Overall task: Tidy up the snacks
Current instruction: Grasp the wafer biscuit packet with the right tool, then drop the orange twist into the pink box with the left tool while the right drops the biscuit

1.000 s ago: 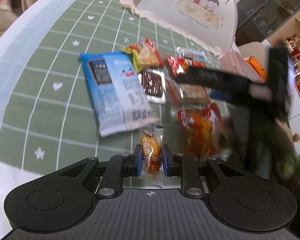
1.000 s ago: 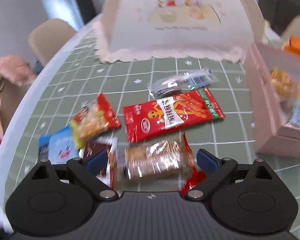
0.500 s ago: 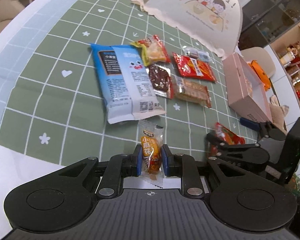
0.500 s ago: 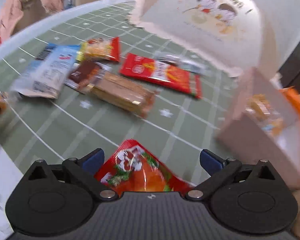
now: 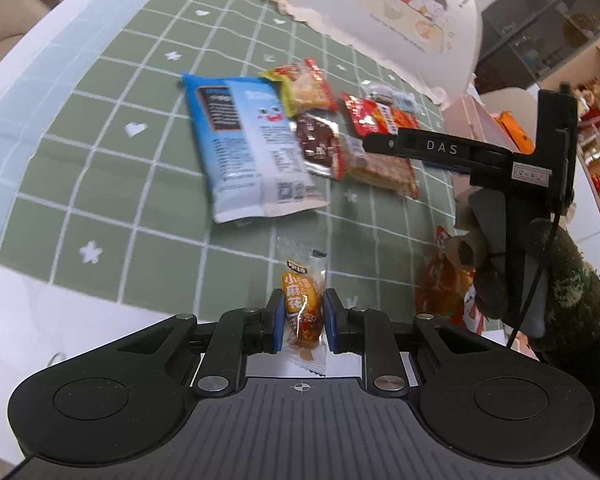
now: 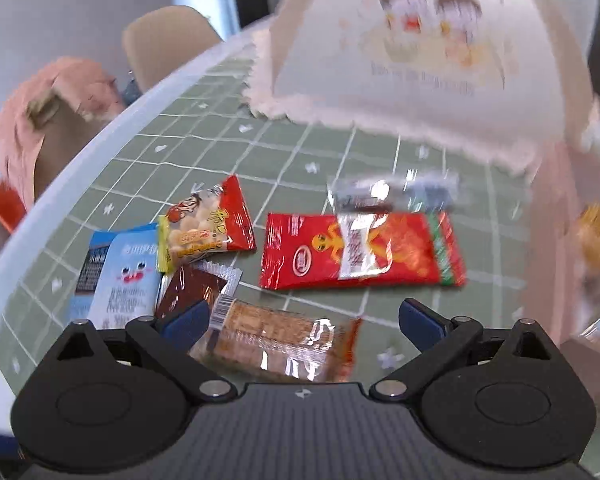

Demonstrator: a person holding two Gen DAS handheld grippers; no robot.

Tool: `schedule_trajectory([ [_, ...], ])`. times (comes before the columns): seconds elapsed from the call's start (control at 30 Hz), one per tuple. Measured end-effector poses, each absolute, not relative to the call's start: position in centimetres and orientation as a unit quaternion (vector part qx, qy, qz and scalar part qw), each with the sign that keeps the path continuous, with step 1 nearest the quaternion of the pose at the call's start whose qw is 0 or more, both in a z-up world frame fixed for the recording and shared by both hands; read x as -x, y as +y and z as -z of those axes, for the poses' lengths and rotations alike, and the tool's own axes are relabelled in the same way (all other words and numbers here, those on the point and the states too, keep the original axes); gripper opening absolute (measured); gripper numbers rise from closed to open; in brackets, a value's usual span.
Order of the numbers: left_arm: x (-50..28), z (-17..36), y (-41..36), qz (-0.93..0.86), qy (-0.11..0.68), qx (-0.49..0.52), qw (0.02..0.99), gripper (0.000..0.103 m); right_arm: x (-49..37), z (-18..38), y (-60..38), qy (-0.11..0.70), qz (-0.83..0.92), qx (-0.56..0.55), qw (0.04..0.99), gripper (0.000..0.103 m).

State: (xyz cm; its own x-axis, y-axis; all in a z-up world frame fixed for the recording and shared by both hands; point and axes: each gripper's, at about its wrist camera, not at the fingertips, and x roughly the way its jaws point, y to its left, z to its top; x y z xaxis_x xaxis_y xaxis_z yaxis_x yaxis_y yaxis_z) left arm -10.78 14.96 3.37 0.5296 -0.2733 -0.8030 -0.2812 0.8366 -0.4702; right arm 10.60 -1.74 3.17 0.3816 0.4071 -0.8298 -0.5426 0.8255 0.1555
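Note:
My left gripper (image 5: 300,314) is shut on a small orange twist-snack packet (image 5: 301,304), held above the table's near edge. My right gripper (image 6: 302,322) is open and empty, its jaws wide apart just above a clear-wrapped biscuit pack (image 6: 274,340). Beyond it lie a long red snack bag (image 6: 360,250), a dark brown packet (image 6: 190,290), a red-and-yellow puff bag (image 6: 206,226), a blue-and-white bag (image 6: 116,276) and a clear wrapper (image 6: 392,192). In the left wrist view the right gripper's body (image 5: 472,156) reaches over the biscuit pack (image 5: 380,170), beside the blue bag (image 5: 252,148).
A green grid tablecloth (image 5: 112,148) covers the round white table. A white mesh food cover (image 6: 420,48) stands at the back. A pink box (image 6: 572,240) with snacks sits at the right. An orange-red bag (image 5: 444,280) lies near the front edge. Chairs (image 6: 168,36) stand beyond the far rim.
My right gripper let go of the orange-red bag near the front edge and swung back over the biscuit pack, still open. My left gripper keeps holding the twist packet.

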Motion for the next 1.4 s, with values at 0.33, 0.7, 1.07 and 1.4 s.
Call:
schedule_trajectory([
  [0.33,12.3,-2.9,17.9,-0.045,0.467,0.324,0.822,0.024,-4.1,-6.0,-1.2,0.433,-0.398,0.166,0.792,0.103],
  [0.7,11.4,-3.0,15.5,-0.015,0.494,0.291,0.819,0.024,-6.3,-2.9,2.9,0.461,-0.359,0.181,0.791,0.039],
  [1.07,6.7,-7.3,7.5,0.118,0.472,0.218,0.846,0.024,-2.4,-11.4,-13.0,0.451,-0.269,0.067,0.848,0.035],
  [1.4,-5.8,-19.3,-1.8,0.232,0.336,0.122,0.905,0.024,0.2,-16.5,-24.5,0.384,-0.147,0.02,0.911,0.035],
])
